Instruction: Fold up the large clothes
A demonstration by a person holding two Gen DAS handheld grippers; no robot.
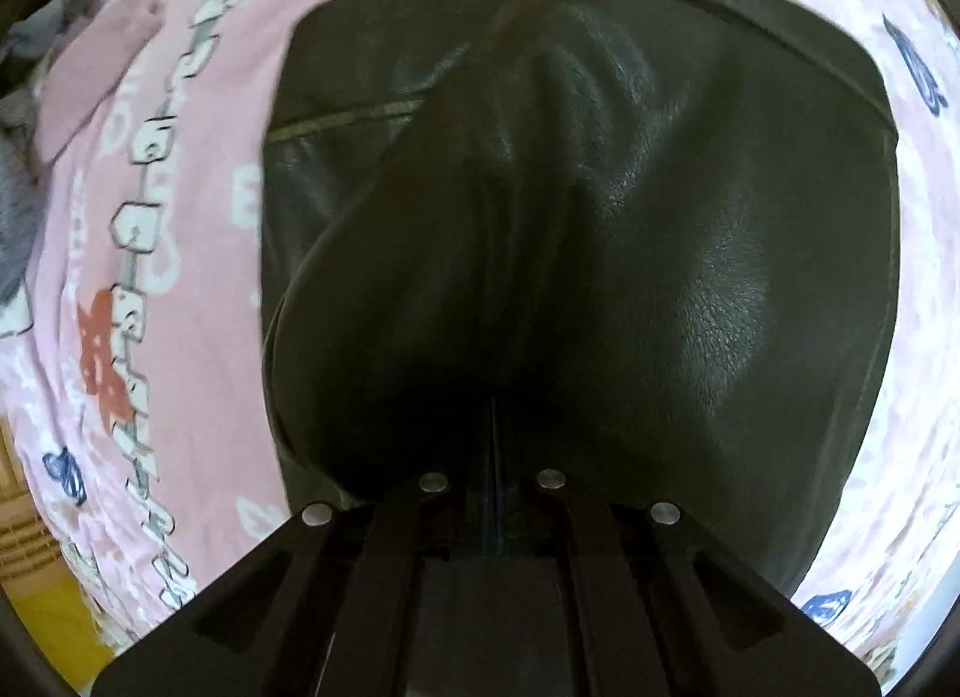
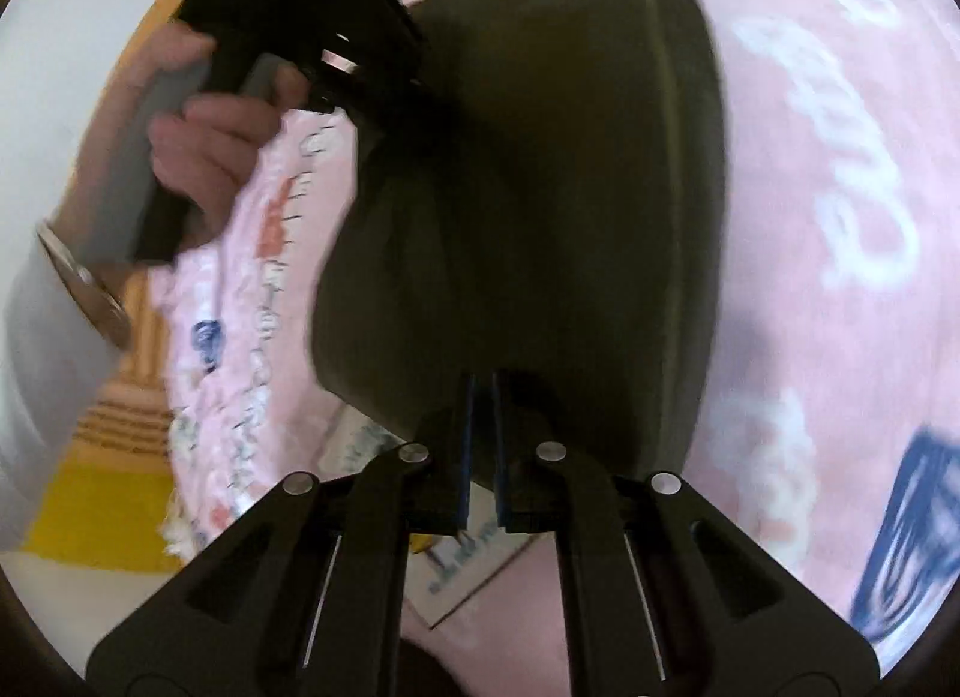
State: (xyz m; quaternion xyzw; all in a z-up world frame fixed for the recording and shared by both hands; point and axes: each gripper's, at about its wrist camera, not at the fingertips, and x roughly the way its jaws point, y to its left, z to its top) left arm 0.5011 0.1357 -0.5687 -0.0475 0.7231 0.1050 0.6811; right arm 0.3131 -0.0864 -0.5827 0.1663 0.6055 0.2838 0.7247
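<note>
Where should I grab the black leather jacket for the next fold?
Judging from the left wrist view, take the black leather jacket at its far rounded corner, coming from the pink blanket side: the edge lies flat and exposed there.

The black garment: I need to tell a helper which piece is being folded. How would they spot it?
Find the pink printed blanket. On its middle lies the black leather jacket, glossy and grained. A grey cloth sits at the blanket's edge, dull and soft.

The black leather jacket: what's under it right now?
The black leather jacket lies on a pink printed blanket, which shows on every side of it. Whatever lies directly beneath the jacket is covered; its own lower layers are hidden too.
</note>
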